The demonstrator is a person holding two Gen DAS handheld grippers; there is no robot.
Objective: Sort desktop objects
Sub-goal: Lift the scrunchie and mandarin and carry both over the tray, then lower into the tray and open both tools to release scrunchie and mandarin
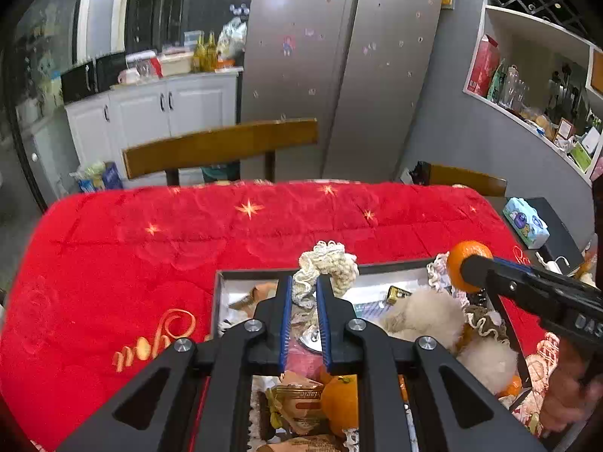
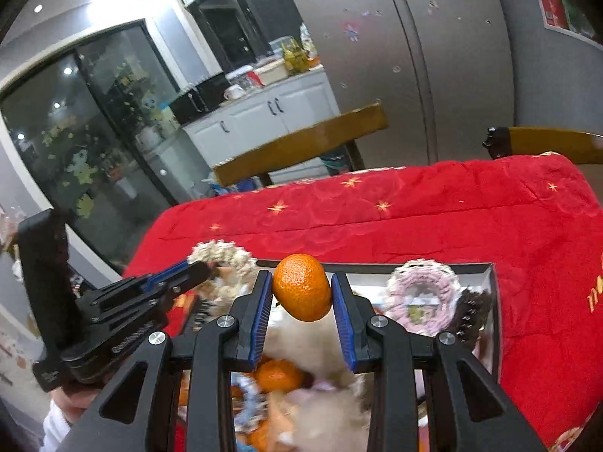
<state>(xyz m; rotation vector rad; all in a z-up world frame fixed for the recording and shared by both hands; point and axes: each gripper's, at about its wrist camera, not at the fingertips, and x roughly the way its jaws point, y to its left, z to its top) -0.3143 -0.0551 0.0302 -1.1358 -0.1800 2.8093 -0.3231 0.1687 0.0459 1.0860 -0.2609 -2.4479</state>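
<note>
Cream scrunchie (image 1: 327,263) pinched between pads of our left gripper (image 1: 304,293), lifted over grey tray (image 1: 226,275). Mandarin (image 2: 302,287) clamped between pads of our right gripper (image 2: 302,293), also above tray. We judge sorting barely begun: tray crowded with pink scrunchie (image 2: 420,293), fluffy pompoms (image 1: 426,314), more mandarins, snack wrappers. Red cloth (image 1: 150,233) around tray bare; no sorted groups visible. Writing: gold embroidered script on cloth, reads roughly "you"; wrapper lettering too blurred to read; "DAS" on right gripper body.
</note>
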